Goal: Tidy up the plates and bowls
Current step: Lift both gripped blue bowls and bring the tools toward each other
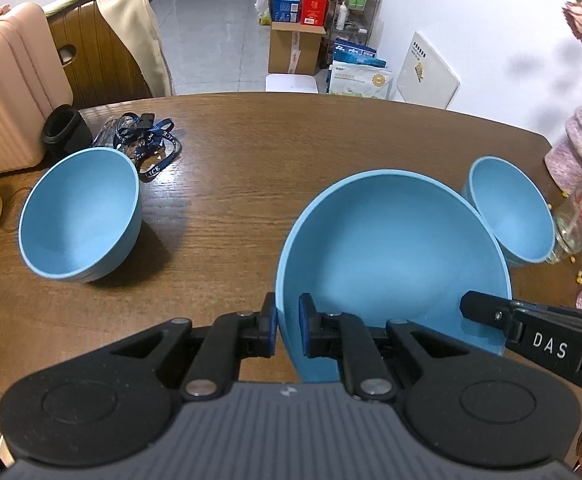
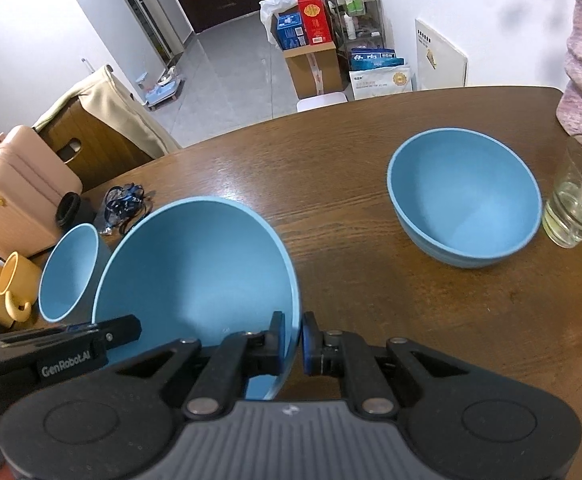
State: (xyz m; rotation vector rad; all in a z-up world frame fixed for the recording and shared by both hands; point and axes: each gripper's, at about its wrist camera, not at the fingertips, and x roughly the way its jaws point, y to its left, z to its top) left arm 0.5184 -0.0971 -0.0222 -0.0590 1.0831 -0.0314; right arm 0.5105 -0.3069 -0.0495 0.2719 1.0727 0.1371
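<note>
Nearest to me, my left gripper (image 1: 287,326) is clamped on the near-left rim of the big blue bowl (image 1: 391,256), one pad outside the wall and one inside. My right gripper (image 2: 294,338) pinches the same big bowl on its opposite rim, again with the wall squeezed between its blue pads. In the left wrist view the right gripper's black finger reaches in from the right over the bowl's edge; in the right wrist view the left gripper's finger comes in from the left the same way. The big bowl hangs between my two grippers, tilted, its open side facing the cameras, above the brown wooden desk (image 1: 251,152).

Just past it, a second blue bowl (image 1: 81,216) sits on the desk to the left, upright and empty. To the right, a third blue bowl (image 2: 465,196) also stands empty on the desk, well apart from the second one. Beside the third bowl stands a clear glass (image 2: 579,200) with a straw in it and some pale liquid.

Farther left, a yellow mug (image 2: 9,286) sits near the desk's edge, and a blue lanyard (image 1: 153,146) lies beyond the second bowl, next to a black cylinder (image 1: 65,128). A pink suitcase (image 1: 7,92) stands behind them.
</note>
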